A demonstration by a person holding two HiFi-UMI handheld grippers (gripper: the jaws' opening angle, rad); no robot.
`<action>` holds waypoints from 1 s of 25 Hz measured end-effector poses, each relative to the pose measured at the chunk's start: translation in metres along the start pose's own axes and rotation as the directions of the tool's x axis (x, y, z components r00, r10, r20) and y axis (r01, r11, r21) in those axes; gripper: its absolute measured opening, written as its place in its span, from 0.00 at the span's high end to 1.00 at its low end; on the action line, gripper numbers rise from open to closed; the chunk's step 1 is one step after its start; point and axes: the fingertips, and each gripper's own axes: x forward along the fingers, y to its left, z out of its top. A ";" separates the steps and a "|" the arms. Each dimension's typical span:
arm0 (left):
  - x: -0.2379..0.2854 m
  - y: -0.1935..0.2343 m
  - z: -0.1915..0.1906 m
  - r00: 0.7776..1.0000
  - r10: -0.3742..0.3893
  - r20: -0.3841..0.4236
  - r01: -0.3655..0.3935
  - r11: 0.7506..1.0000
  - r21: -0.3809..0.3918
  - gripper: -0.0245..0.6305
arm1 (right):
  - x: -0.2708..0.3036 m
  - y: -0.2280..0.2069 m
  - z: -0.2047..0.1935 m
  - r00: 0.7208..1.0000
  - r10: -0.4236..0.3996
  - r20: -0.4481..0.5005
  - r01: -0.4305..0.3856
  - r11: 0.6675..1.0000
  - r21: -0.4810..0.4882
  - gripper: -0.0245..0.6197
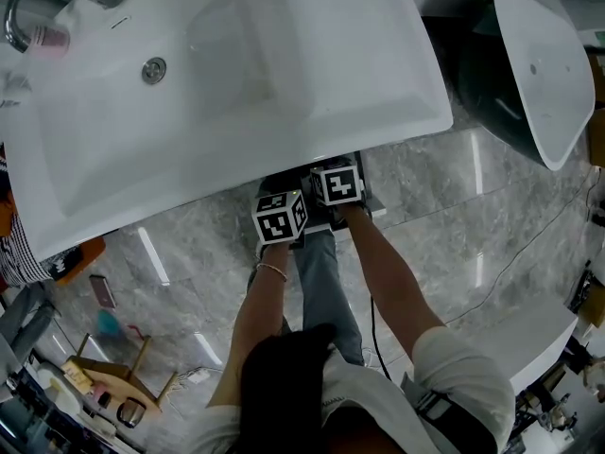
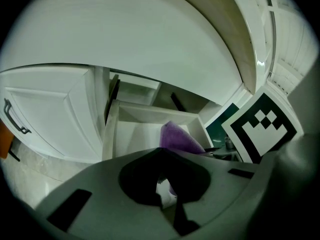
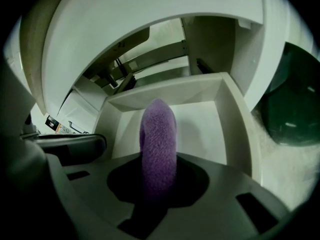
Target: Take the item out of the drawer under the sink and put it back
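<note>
Item: purple fuzzy cloth roll [image 3: 159, 144], nubbly pile, rounded top, standing upright over the open white drawer [image 3: 235, 119] beneath the sink [image 1: 284, 112].

Right gripper [image 3: 156, 184]: jaws narrowly parted and clamped on the roll's lower end.

Left gripper [image 2: 162, 189]: jaw cavity was dark, with only a pale sliver showing in it; could not tell whether parted or closed. The cloth showed just beyond it, to the right.

Head view: basin rim covered the drawer and cloth; only the marker cubes and forearms showed.
</note>
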 end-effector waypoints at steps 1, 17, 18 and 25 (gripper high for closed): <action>0.000 0.000 0.000 1.000 0.001 0.000 -0.001 1.000 -0.003 0.96 | 0.000 -0.001 -0.001 1.000 0.000 -0.009 0.000 1.000 0.007 0.85; 0.000 -0.005 -0.003 1.000 0.003 -0.013 -0.003 1.000 -0.013 0.96 | 0.000 -0.003 -0.004 0.999 0.046 -0.013 -0.044 0.993 0.106 0.79; -0.002 -0.004 -0.002 1.000 0.005 -0.019 -0.005 1.000 -0.008 0.96 | 0.000 0.000 -0.004 0.998 0.064 -0.012 -0.062 0.991 0.120 0.74; -0.022 -0.014 0.011 1.000 -0.018 -0.015 0.018 0.999 0.032 0.96 | -0.024 0.002 0.001 0.996 0.081 0.046 -0.089 0.971 0.221 0.64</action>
